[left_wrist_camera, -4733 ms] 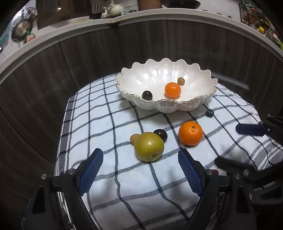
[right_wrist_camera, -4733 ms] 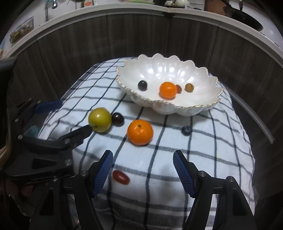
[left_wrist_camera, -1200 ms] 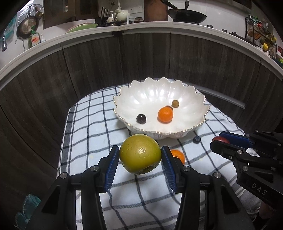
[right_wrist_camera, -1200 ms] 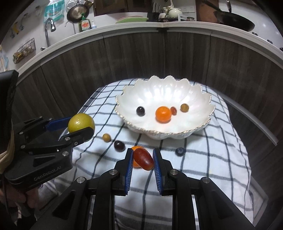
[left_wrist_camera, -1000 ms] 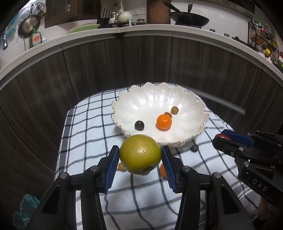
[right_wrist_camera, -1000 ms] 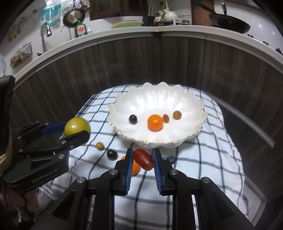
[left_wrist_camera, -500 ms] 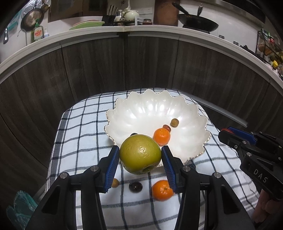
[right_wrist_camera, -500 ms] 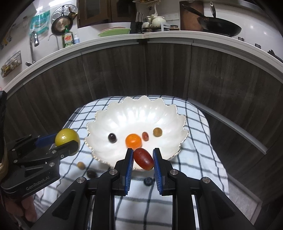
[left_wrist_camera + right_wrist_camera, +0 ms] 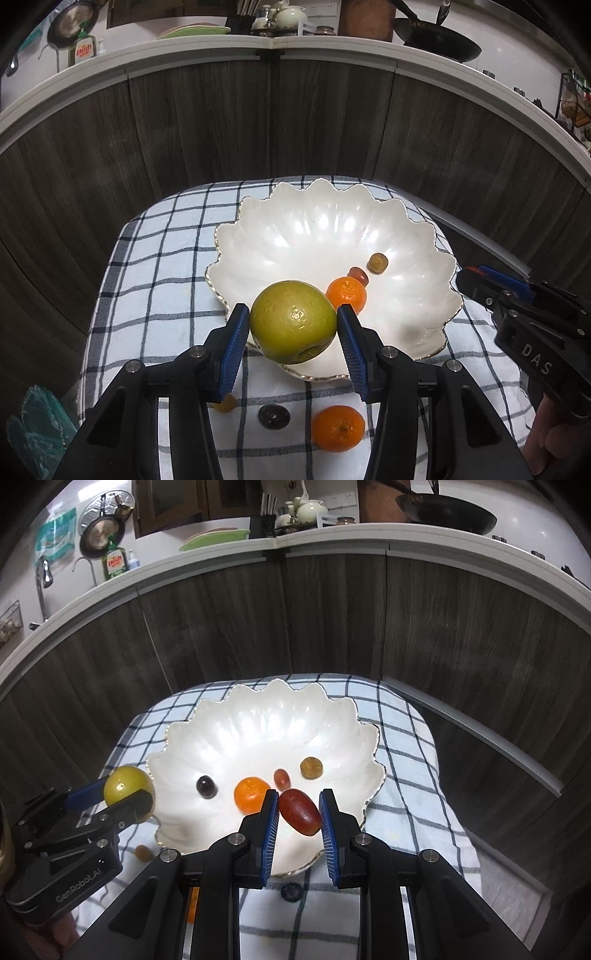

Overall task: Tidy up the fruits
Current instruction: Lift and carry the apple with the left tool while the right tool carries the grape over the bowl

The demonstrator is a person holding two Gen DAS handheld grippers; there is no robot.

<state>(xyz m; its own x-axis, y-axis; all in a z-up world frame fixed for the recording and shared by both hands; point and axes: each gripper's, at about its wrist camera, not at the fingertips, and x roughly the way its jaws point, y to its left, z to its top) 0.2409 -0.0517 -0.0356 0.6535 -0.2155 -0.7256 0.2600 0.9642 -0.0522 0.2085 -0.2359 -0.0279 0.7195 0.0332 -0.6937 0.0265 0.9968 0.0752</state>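
The left gripper [image 9: 291, 326] is clamping a round, dimpled yellow-green fruit [image 9: 293, 322] over the seven o'clock rim of the scalloped white ceramic bowl [image 9: 317, 236]. The right gripper [image 9: 298, 814] is pinching a glossy, oblong dark-red fruit [image 9: 300, 811] above the bowl's five o'clock edge.

The right gripper [image 9: 466, 277] carried the white letters "DAS" on its black body. The left gripper [image 9: 127, 794] carried "GenRobot.AI" on its side.
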